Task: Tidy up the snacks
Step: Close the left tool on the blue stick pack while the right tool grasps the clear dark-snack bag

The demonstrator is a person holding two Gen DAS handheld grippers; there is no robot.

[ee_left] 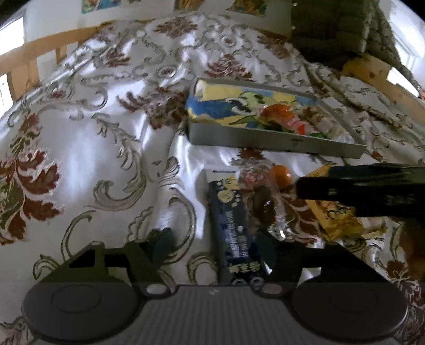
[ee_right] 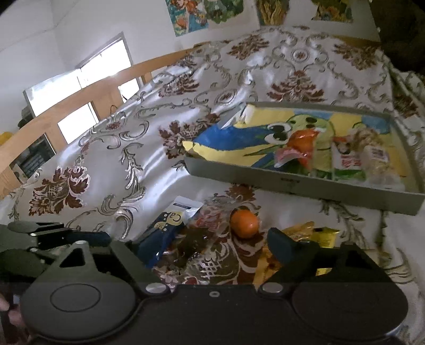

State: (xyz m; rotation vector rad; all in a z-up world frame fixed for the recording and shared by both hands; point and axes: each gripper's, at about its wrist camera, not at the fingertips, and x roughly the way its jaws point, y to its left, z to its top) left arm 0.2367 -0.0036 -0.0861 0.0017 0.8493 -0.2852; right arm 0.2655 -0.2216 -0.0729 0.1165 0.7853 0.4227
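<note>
A grey tray lined with a parrot picture lies on the bed and holds an orange-wrapped snack and a clear packet. In front of it lie a dark blue snack pack, a clear wrapper with dark pieces, a small orange ball and a yellow packet. My left gripper is open around the blue pack. My right gripper is open over the wrapper; it also shows in the left wrist view.
The snacks lie on a white satin bedspread with brown floral patterns. A wooden rail runs along the far left side. A knitted dark cloth hangs at the back right. Pictures hang on the wall.
</note>
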